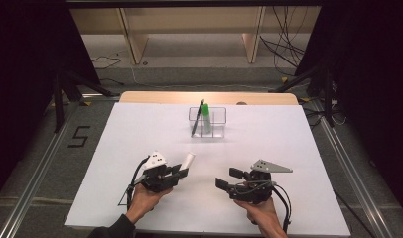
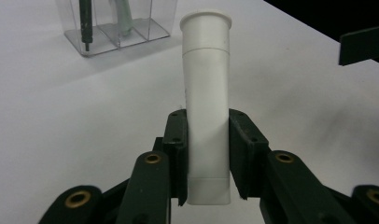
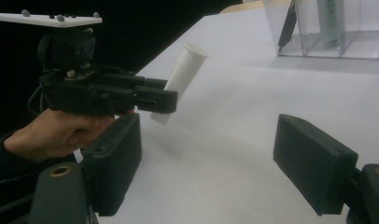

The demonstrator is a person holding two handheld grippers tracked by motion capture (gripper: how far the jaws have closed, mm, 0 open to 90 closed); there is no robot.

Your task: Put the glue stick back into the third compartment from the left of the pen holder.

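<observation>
A: White table sitting under lamp light, dark room around it, clear organizer standing near the far edge.

B: Left gripper is clenching its fingers on a white tube, low on the body, cap end tilting up off the table toward the organizer.

A: Right gripper is hovering well apart, fingers spread wide, grasping nothing.

B: Organizer is holding a dark pen and something green-capped, possibly another tube; too small to confirm.
</observation>
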